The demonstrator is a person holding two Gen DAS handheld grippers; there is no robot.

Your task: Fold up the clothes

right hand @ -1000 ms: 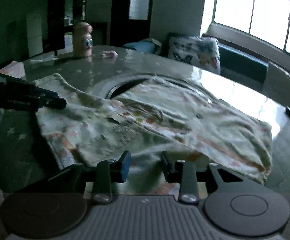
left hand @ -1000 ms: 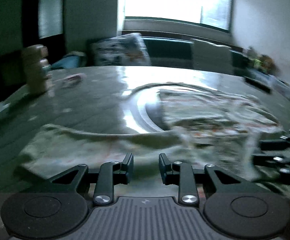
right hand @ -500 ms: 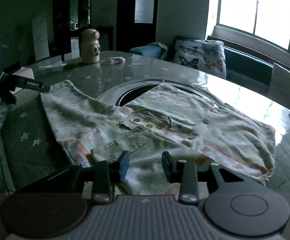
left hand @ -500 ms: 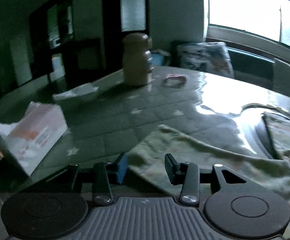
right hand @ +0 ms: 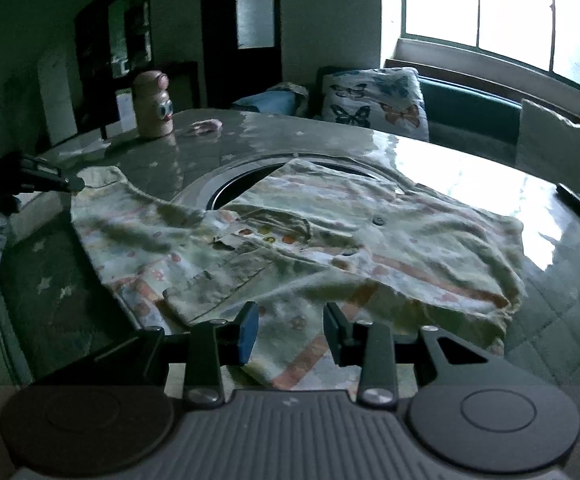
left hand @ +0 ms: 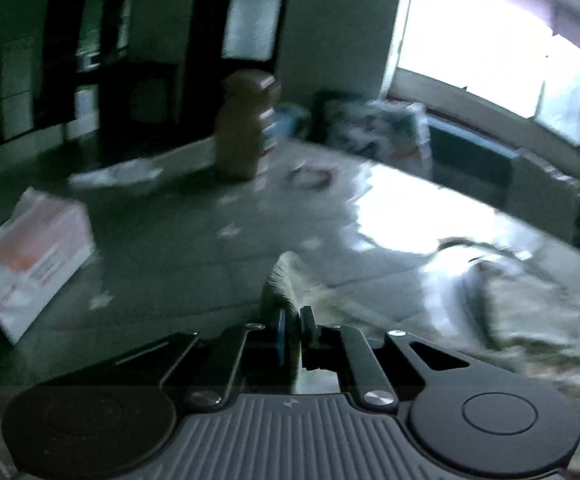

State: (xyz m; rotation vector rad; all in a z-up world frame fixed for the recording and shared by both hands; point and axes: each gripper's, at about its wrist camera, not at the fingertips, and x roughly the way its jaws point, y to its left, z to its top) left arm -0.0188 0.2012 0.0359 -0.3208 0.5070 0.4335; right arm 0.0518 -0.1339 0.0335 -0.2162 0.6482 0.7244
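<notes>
Between left gripper [left hand: 291, 322] fingers, blurred shirt [right hand: 302, 240] sleeve pinched; right gripper [right hand: 290, 330] fingers spread.

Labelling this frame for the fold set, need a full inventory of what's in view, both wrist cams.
shirt: 1, pale with orange and green print, spread over the table centre, one sleeve end pinched by the left gripper
table: 1, glossy grey-green with star marks, dark round inset under the shirt
bottle: 1, pink with cartoon eyes, far left of table
pink ring-shaped item: 1, beside the bottle
tissue box: 1, white and orange, left side of table
butterfly cushion: 1, white, on the bench behind the table
plain cushion: 1, pale, right of bench
window: 1, bright, back right
left gripper: shut on the sleeve
right gripper: open, at the shirt's near edge
</notes>
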